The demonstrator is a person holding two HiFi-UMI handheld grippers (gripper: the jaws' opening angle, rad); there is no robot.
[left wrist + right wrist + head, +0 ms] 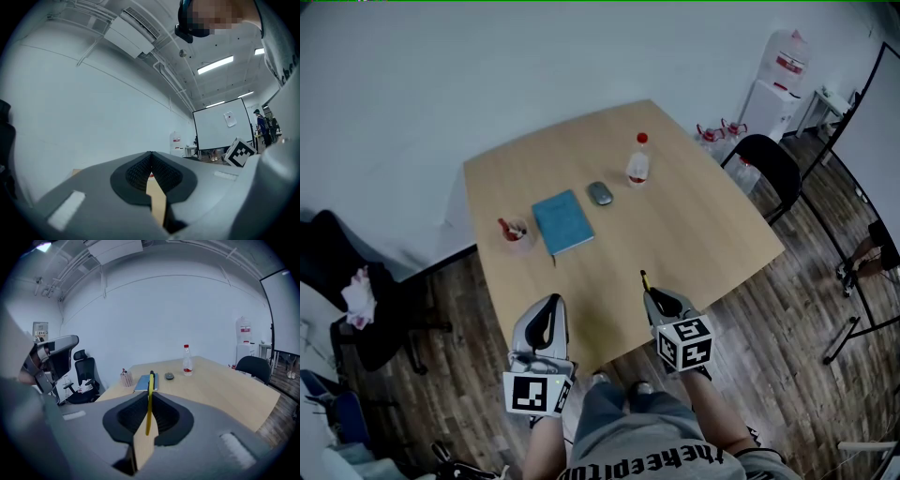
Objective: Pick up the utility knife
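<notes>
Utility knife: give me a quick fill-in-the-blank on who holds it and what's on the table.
1. The right gripper is shut on a yellow ____.
2. On the table, the mouse lies between the blue notebook and the ____.
3. The left gripper has its jaws together and holds ____.

Missing words: utility knife; bottle; nothing.

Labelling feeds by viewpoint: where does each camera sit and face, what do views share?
Head view: head-mounted, steeply down at the light wooden table; left gripper, right gripper show.
Left gripper view: on its gripper, toward a white wall; jaws shut.
Right gripper view: on its gripper, across the table; jaws grip the yellow utility knife.
Head, right gripper views share the blue notebook.
</notes>
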